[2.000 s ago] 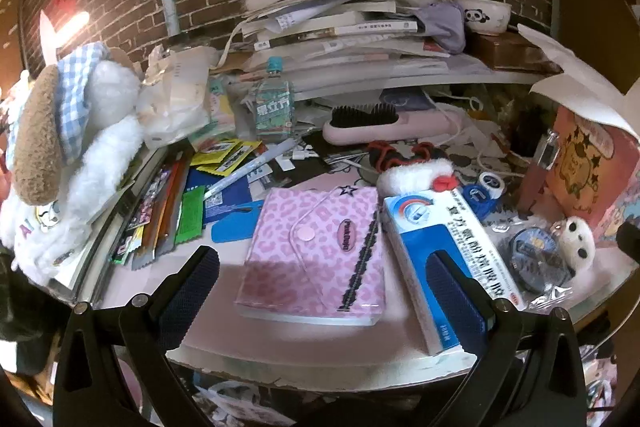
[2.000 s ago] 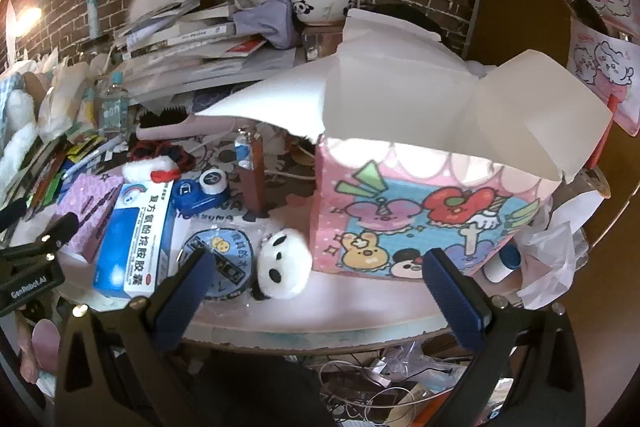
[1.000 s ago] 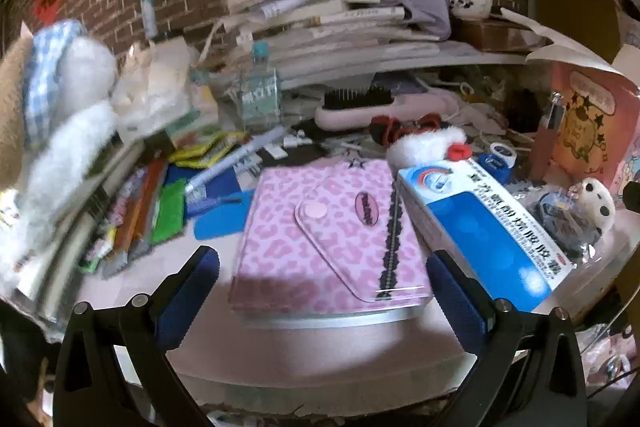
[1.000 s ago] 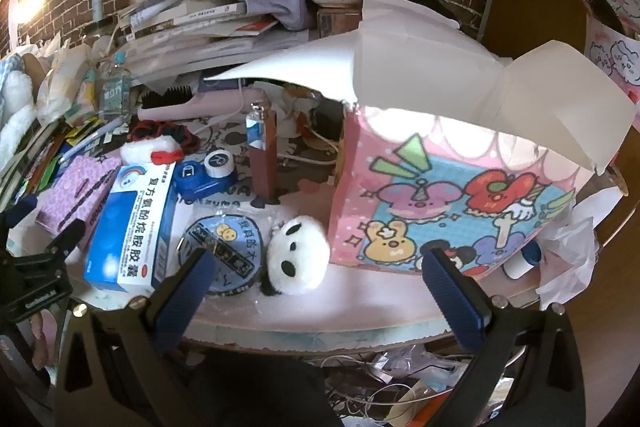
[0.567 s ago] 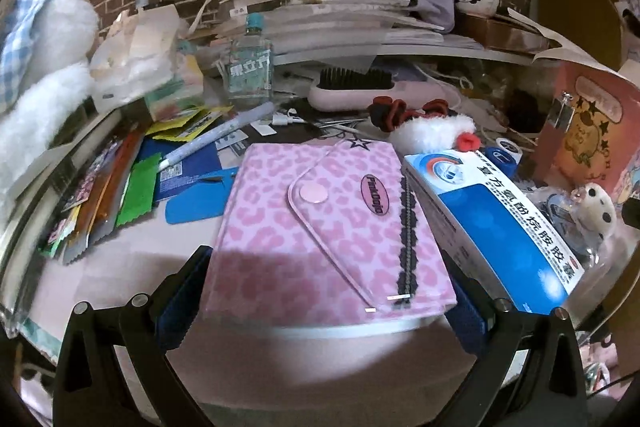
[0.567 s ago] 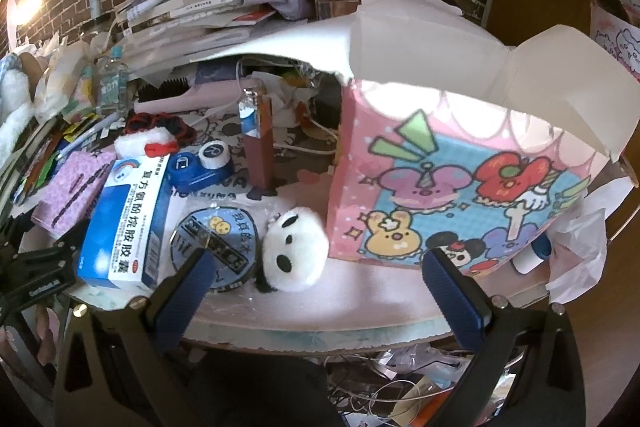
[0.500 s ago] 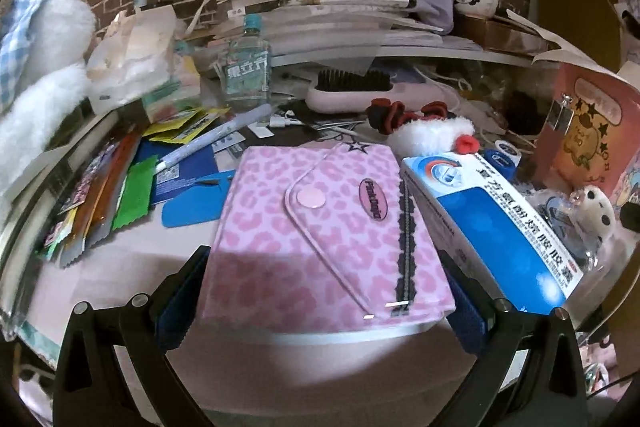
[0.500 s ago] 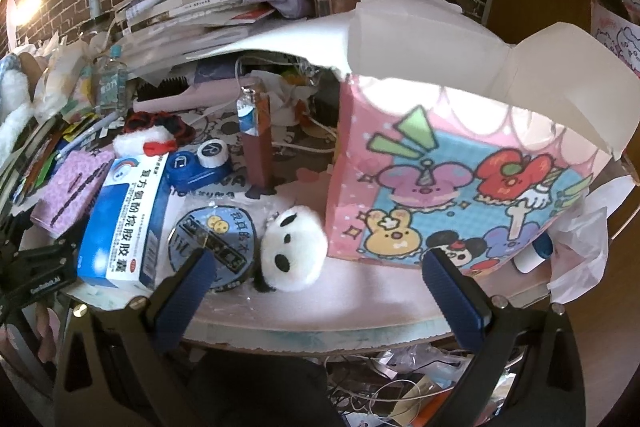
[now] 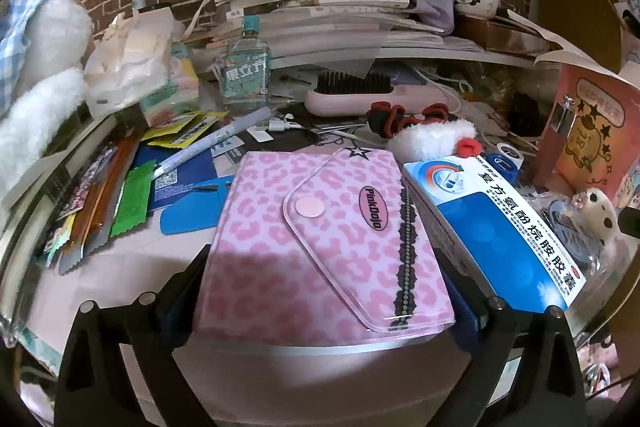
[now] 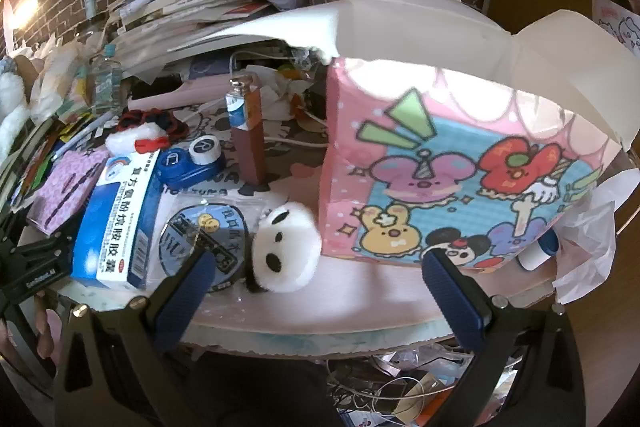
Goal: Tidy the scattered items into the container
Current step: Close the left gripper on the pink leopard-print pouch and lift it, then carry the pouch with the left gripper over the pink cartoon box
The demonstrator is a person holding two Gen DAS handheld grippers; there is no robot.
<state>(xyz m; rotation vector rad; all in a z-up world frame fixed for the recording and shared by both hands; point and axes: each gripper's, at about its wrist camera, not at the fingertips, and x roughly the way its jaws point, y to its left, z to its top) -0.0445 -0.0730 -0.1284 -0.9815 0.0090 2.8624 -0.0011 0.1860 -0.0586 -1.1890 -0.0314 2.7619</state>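
Observation:
A pink leopard-print pouch lies at the table's near edge. My left gripper is open with one finger on each side of the pouch's near end; its fingertips are hidden behind the pouch. The pouch also shows at the left of the right wrist view. A blue and white medicine box lies just right of it. The pink cartoon box with open white flaps is the container, at the right. My right gripper is open and empty at the table edge, near a panda plush.
A round badge in a plastic bag, a blue lens case, a brown perfume bottle and a white furry hair clip lie between pouch and container. Snack packets, a pen, a hairbrush, a bottle and stacked books crowd the back.
My left gripper has moved forward so its fingers now straddle the pouch, which looks larger and closer. My right gripper has edged closer to the panda plush and the container.

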